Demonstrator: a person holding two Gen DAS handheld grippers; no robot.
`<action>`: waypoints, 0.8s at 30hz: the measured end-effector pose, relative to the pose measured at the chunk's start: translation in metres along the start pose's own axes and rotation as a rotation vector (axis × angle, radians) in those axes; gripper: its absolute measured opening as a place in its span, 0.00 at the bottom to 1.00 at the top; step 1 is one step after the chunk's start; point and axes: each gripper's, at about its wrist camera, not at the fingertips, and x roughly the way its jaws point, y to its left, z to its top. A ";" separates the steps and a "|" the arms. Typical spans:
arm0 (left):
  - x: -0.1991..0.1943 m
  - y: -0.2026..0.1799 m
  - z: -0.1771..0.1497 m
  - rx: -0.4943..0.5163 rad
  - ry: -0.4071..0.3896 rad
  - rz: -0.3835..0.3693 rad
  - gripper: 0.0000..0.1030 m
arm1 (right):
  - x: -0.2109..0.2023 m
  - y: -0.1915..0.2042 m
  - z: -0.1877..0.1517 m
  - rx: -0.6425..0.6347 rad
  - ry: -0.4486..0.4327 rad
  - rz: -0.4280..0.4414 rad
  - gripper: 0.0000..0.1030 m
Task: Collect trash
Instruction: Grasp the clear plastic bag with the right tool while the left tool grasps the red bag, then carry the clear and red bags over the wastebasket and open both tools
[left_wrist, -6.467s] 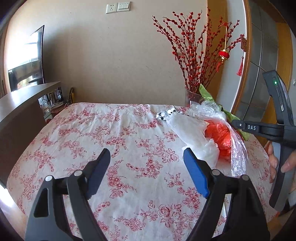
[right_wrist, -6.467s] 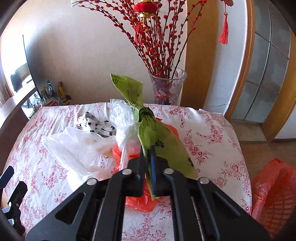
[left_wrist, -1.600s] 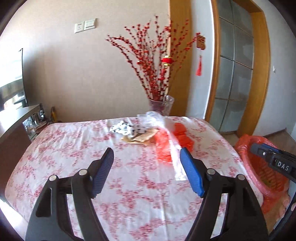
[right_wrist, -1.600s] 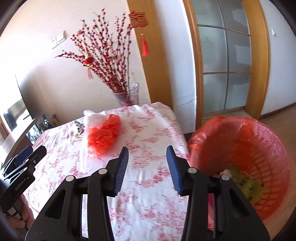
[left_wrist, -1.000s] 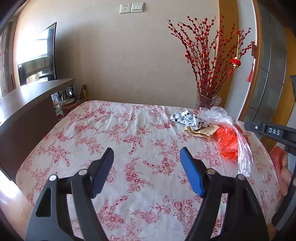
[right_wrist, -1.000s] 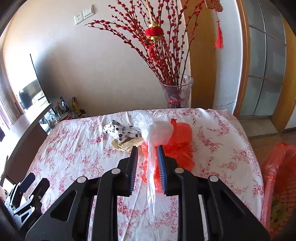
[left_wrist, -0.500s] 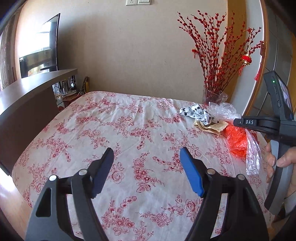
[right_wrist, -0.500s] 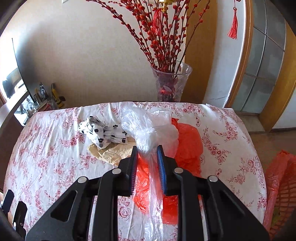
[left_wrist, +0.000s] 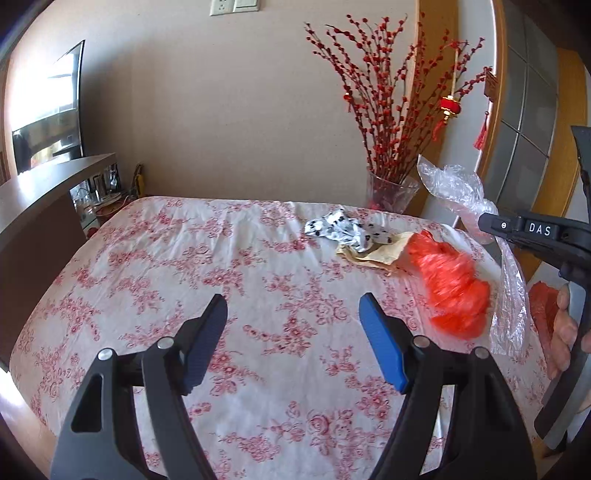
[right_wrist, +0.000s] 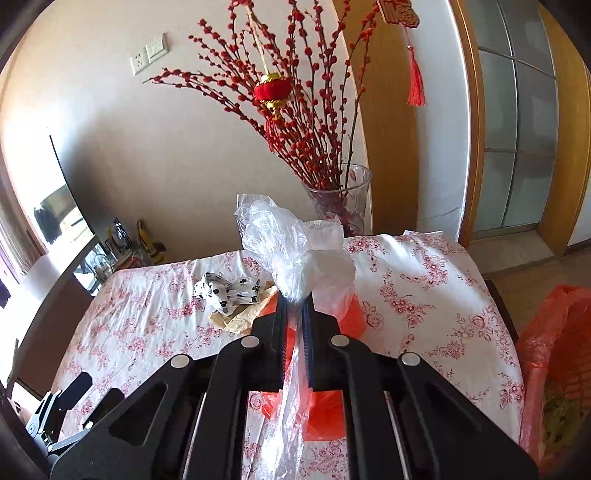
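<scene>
The right tongs (right_wrist: 294, 306) are closing on a clear plastic bag (right_wrist: 295, 254) lifted above the counter (right_wrist: 424, 280); a red plastic bag (left_wrist: 452, 288) lies at its 6 o'clock. The left tongs (left_wrist: 295, 332) hang released, empty.

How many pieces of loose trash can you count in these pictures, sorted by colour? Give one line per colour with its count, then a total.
Clear plastic bag, pinched between the fingers of the right gripper as they close: 1
Red-orange plastic bag on the table: 1
White wrapper with black spots: 1
Tan paper: 1
Total: 4
</scene>
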 end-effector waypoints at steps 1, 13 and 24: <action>0.001 -0.007 0.002 0.011 0.001 -0.011 0.71 | -0.005 -0.004 -0.001 0.010 -0.006 0.002 0.08; 0.041 -0.106 0.032 0.127 0.073 -0.225 0.71 | -0.058 -0.072 -0.024 0.092 -0.070 -0.111 0.08; 0.105 -0.154 0.000 0.203 0.260 -0.236 0.40 | -0.086 -0.118 -0.052 0.154 -0.051 -0.169 0.08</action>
